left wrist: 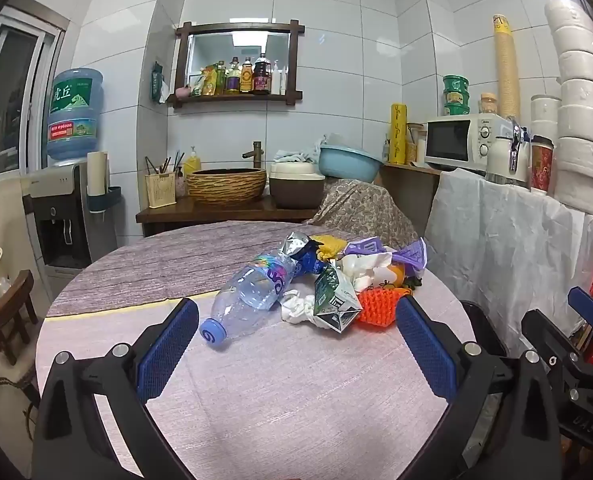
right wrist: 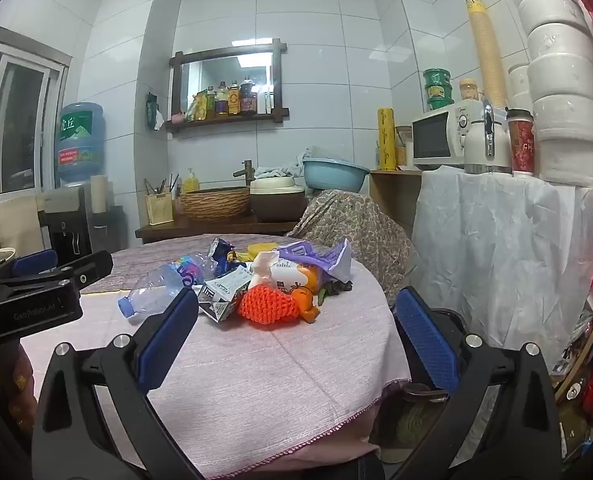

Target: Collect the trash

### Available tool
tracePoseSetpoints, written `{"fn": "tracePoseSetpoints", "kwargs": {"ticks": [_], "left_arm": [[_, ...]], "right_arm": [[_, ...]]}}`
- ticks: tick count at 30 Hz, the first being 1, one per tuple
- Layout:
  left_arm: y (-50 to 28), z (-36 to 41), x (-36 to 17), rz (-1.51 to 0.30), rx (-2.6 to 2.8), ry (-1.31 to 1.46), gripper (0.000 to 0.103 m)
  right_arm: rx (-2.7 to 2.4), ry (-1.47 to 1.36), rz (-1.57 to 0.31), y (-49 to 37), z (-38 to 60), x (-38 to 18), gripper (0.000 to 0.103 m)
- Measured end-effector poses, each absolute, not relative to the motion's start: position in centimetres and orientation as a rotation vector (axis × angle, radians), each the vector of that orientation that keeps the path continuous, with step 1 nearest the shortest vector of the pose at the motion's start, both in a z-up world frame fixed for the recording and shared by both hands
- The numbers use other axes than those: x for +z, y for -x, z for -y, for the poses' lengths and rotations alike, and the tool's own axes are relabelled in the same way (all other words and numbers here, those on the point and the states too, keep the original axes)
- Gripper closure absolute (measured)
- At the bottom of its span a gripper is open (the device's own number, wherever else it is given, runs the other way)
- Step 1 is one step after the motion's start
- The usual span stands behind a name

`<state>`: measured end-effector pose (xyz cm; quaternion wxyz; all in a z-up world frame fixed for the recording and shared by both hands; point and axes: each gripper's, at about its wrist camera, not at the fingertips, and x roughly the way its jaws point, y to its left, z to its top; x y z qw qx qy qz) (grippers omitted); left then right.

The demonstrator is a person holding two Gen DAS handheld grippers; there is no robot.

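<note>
1. The left gripper hangs over the near part of the round table, its blue pads spread wide with nothing between them.
2. Just beyond its left finger lies a clear plastic bottle on its side, blue cap toward the gripper.
3. Right of the bottle sits the trash heap: a crumpled carton, white tissue, purple wrappers and an orange knitted piece.
4. The right gripper, equally wide and empty, faces the same heap, which lies ahead between its fingers.

One plastic bottle, one crushed carton, two grippers.
</note>
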<state>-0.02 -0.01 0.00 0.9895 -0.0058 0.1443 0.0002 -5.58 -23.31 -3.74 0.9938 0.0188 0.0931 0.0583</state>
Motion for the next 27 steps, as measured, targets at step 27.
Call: {"fn": "tracePoseSetpoints", "kwargs": {"ticks": [27], "left_arm": [[-0.1,-0.6,-0.2,-0.311,0.002,0.040,0.005]], "right_arm": [[0.115,-0.036,-0.181,5.6,23.5,-3.9,0.005]]}}
